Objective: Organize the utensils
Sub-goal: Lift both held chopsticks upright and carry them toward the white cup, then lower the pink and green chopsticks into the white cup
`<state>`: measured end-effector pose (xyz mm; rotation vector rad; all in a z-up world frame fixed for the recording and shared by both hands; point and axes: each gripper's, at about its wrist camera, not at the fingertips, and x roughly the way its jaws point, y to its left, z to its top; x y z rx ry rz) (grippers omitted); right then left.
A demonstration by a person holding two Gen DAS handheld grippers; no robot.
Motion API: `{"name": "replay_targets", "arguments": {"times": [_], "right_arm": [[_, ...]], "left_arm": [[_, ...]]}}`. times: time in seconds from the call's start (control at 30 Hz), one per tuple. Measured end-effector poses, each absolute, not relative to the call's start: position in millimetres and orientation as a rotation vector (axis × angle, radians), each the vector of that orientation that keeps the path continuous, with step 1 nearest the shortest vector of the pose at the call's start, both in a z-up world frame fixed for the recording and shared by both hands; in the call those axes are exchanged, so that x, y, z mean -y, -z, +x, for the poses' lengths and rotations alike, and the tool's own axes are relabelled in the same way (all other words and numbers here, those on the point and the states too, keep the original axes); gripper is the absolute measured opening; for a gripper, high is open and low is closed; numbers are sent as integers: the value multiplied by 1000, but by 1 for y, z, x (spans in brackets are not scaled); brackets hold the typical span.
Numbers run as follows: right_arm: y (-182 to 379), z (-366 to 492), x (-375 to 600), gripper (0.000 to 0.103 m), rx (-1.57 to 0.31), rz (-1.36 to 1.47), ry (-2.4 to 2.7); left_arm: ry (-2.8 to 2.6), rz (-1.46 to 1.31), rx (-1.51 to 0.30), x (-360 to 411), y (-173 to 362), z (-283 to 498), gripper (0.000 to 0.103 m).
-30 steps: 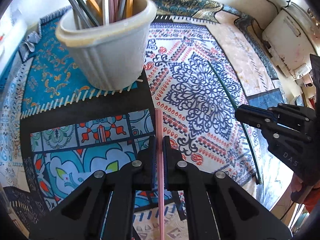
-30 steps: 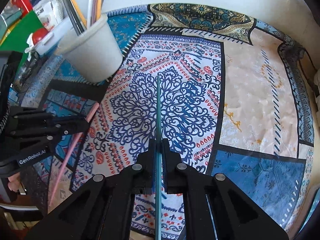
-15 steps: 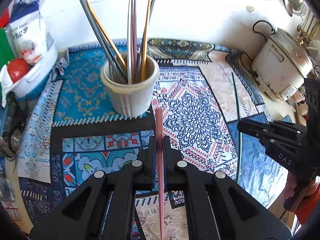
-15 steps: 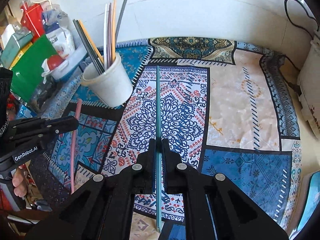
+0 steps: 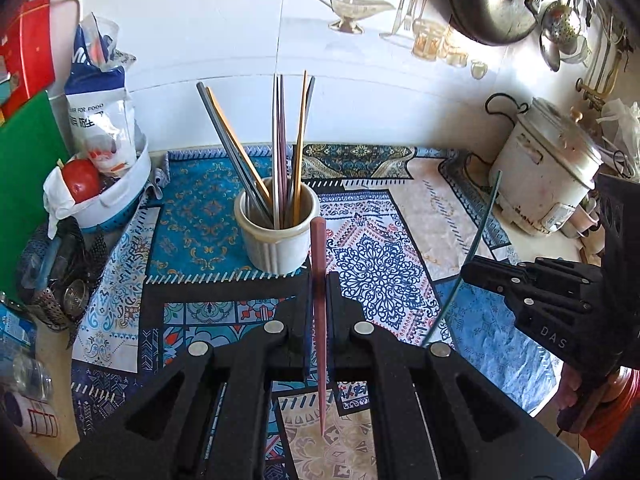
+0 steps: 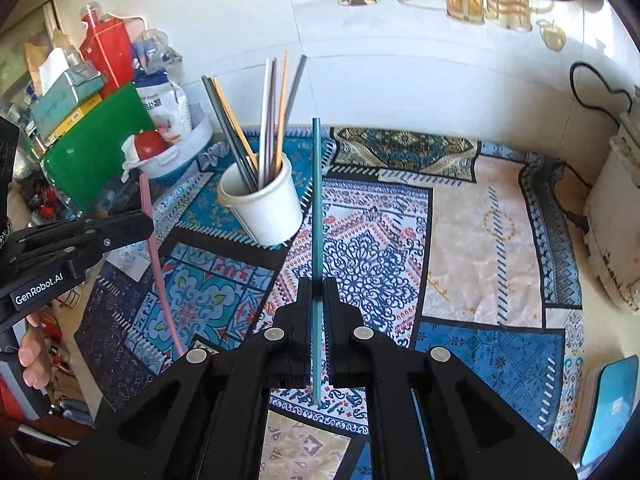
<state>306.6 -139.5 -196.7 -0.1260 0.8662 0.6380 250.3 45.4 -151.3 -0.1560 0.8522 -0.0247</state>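
A cream ribbed cup point(image 5: 280, 236) stands on the patterned cloth and holds several upright chopsticks point(image 5: 280, 140); it also shows in the right wrist view point(image 6: 264, 208). My left gripper point(image 5: 319, 284) is shut on a pink chopstick point(image 5: 319, 264), held upright well above the cloth, in front of the cup. My right gripper point(image 6: 316, 288) is shut on a teal chopstick point(image 6: 316, 200), also upright, to the right of the cup. The pink chopstick point(image 6: 158, 256) and the left gripper point(image 6: 132, 226) show at left in the right wrist view; the teal chopstick point(image 5: 476, 240) and the right gripper point(image 5: 468, 272) show at right in the left wrist view.
A white rice cooker point(image 5: 548, 172) with a cord stands at the right. A white tub with a tomato and a bag point(image 5: 100, 184), a green board point(image 5: 24, 184) and a metal strainer point(image 5: 60, 272) crowd the left side. The tiled wall is behind.
Both grippers have risen and pulled back from the cloth, each still gripping its chopstick. The cup now looks smaller and farther, and the wall and counter clutter have come into view.
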Motion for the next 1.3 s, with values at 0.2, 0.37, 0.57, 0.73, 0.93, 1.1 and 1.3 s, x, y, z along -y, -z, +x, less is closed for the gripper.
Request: {"name": "replay_targets", "arguments": {"times": [0.2, 0.37, 0.57, 0.73, 0.93, 1.1, 1.3], "right_arm": [[185, 304, 135, 4, -834, -133, -648], [179, 308, 129, 4, -815, -146, -654], [171, 313, 120, 4, -793, -164, -676], [160, 316, 112, 4, -766, -179, -697], [137, 323, 102, 4, -710, -185, -730], [113, 334, 88, 4, -649, -187, -760], [95, 355, 65, 4, -599, -185, -799]], "left_arm": [[13, -144, -804, -48, 134, 241, 4], [-4, -154, -759, -55, 120, 239, 4], [-19, -168, -700, -63, 98, 242, 4], [-28, -167, -650, -70, 79, 247, 4], [-41, -155, -598, -76, 57, 258, 4], [-47, -152, -567, -82, 41, 274, 4], [-62, -137, -541, -89, 33, 295, 4]]}}
